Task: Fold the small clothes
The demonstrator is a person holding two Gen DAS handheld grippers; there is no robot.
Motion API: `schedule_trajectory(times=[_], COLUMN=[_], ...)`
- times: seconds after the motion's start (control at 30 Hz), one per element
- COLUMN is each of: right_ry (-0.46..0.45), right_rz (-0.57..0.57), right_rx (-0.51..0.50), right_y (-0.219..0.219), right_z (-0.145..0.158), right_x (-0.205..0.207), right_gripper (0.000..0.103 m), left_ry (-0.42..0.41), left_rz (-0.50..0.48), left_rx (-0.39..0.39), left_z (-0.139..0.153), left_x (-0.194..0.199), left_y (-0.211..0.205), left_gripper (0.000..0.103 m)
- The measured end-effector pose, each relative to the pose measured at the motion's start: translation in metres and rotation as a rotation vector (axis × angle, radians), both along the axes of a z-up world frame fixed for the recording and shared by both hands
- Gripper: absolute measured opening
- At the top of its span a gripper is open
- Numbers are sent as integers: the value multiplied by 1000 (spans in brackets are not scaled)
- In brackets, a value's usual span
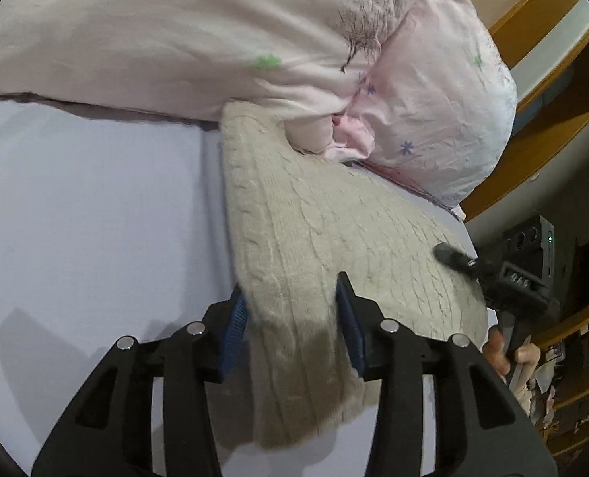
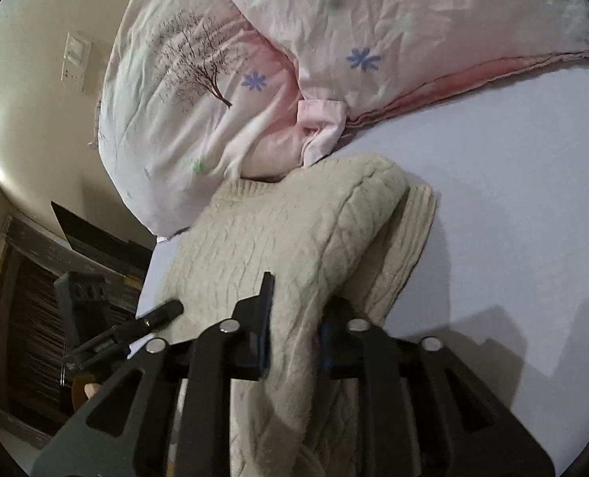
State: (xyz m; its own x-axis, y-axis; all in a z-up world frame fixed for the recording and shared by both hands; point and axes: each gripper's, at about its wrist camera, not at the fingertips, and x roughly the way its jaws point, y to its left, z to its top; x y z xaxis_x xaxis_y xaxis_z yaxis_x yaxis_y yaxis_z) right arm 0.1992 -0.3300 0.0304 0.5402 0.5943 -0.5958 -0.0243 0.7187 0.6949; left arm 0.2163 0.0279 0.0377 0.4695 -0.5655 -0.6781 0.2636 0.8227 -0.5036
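A beige cable-knit sweater (image 1: 318, 230) lies on a pale lilac bed sheet (image 1: 87, 214), its far end against a pink quilt. My left gripper (image 1: 292, 306) has its blue-padded jaws closed on a bunched fold of the sweater's near edge. My right gripper (image 2: 294, 314) is also closed on a lifted fold of the sweater (image 2: 286, 230), which drapes over a ribbed layer below. Each gripper's tip shows in the other's view: the right gripper (image 1: 453, 256), the left gripper (image 2: 163, 312).
A crumpled pink floral quilt (image 1: 214, 28) is heaped at the back of the bed (image 2: 334, 39). Wooden shelving (image 1: 553, 99) and dark furniture (image 2: 35, 318) stand beyond the bed edge. The lilac sheet (image 2: 513, 206) stretches beside the sweater.
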Motion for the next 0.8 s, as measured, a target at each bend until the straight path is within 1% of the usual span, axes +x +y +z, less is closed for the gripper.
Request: schedule_trajectory(times=[0.03,0.07,0.1,0.13,0.17,0.2,0.23,0.27,0.3,0.33,0.37,0.4,0.43,0.47,0.5,0.53,0.57,0.6,0.63,0.67,0.7,0.73,0.77,0.8], right_ry=[-10,-17,-11,6,32,54,73,75,55,29,17,14,10,-5,-50,-91,-132,-183,-209,-223,-218,-187,-150,-56], right_rz=[-27,-48,-48,-33,-6,29,40,-3,-54,-121,-156,-142,-127,-118,-138,-167,-190,-181,-159,-107,-75,-36,-19,-5], right_rx=[9,21,27,24,9,-14,-65,-139,-188,-243,-295,-327,-355,-398,-462,-489,-482,-409,-350,-280,-251,-227,-224,-251], right_y=[-7,-13,-15,-16,-11,-3,6,7,3,-2,-2,1,6,11,15,15,15,11,13,17,23,31,39,43], right_z=[4,6,7,5,1,-5,-12,-17,-17,-15,-12,-11,-9,-3,9,20,31,42,48,50,49,40,30,8], right_x=[-7,-14,-19,-20,-21,-19,-16,-15,-12,-11,-9,-7,-8,-11,-20,-29,-40,-56,-67,-79,-82,-85,-79,-68], right_gripper=[45,61,63,63,56,11,11,9,9,9,9,10,10,14,20,22,31,44,49,54,56,58,65,67], left_ry=[-46,-121,-164,-198,-225,-234,-231,-207,-177,-141,-104,-102,-123,-129,-121,-109,-100,-96,-92,-89,-86,-83,-80,-79], left_rz=[20,34,31,22,-8,-41,-76,-125,-155,-180,-208,-218,-217,-222,-222,-219,-219,-220,-219,-217,-213,-207,-198,-191], left_rx=[15,31,29,12,-20,-36,-34,7,64,117,152,155,158,167,159,147,136,123,109,99,86,74,61,53], left_z=[7,19,28,36,44,47,46,40,30,19,3,-6,-7,-7,-7,-7,-8,-9,-10,-12,-14,-14,-15,-14], left_x=[-6,-16,-22,-28,-35,-39,-41,-41,-40,-38,-38,-42,-46,-50,-50,-50,-48,-48,-49,-47,-50,-50,-49,-52], left_y=[4,8,6,4,-3,-12,-21,-39,-52,-63,-71,-70,-68,-66,-63,-59,-56,-52,-49,-51,-49,-46,-46,-45], left_gripper=[45,49,51,54,57,58,58,57,53,37,26,24,24,24,24,24,24,24,24,25,25,25,25,25])
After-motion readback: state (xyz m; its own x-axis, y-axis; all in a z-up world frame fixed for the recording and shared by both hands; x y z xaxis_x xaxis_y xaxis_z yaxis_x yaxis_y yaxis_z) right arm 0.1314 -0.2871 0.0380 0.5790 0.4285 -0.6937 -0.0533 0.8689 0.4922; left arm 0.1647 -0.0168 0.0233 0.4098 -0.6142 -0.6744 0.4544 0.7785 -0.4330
